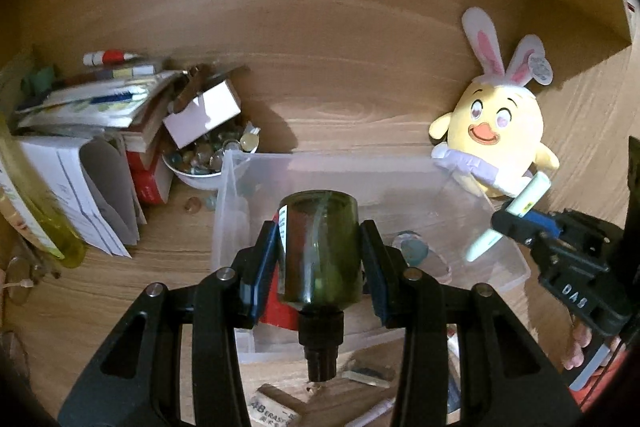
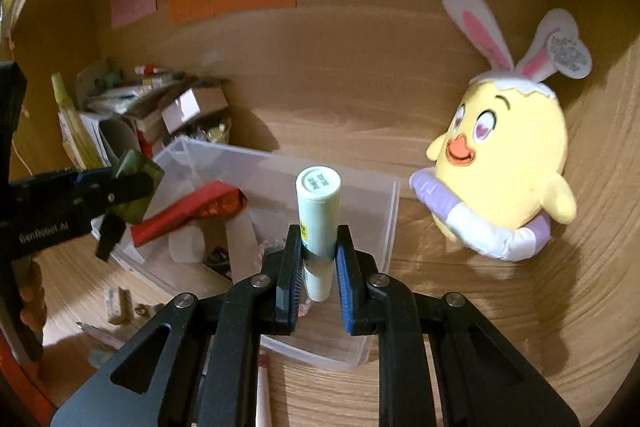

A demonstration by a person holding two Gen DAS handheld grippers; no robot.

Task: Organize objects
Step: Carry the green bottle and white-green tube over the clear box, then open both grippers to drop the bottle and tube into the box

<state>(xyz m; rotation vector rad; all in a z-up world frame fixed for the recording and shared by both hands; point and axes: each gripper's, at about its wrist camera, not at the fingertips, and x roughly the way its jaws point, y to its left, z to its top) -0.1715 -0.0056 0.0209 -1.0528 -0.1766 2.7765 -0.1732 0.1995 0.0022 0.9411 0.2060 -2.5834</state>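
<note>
My left gripper [image 1: 320,235] is shut on a dark green glass bottle [image 1: 320,247] with a black cap, held above the clear plastic bin [image 1: 256,167]. The bottle also shows in the right wrist view [image 2: 136,183]. My right gripper [image 2: 320,239] is shut on a pale green tube [image 2: 318,211], held over the bin [image 2: 384,211] near its right side. The tube also shows in the left wrist view [image 1: 516,215], above the bin's right edge. The bin holds a red packet [image 2: 188,211] and several small items.
A yellow plush chick with bunny ears [image 2: 508,163] leans on the wooden back wall at right. A stack of books and papers [image 1: 92,131], a white box [image 1: 204,115] and a bowl of glass beads [image 1: 204,163] stand at left. An eraser [image 1: 272,411] lies in front.
</note>
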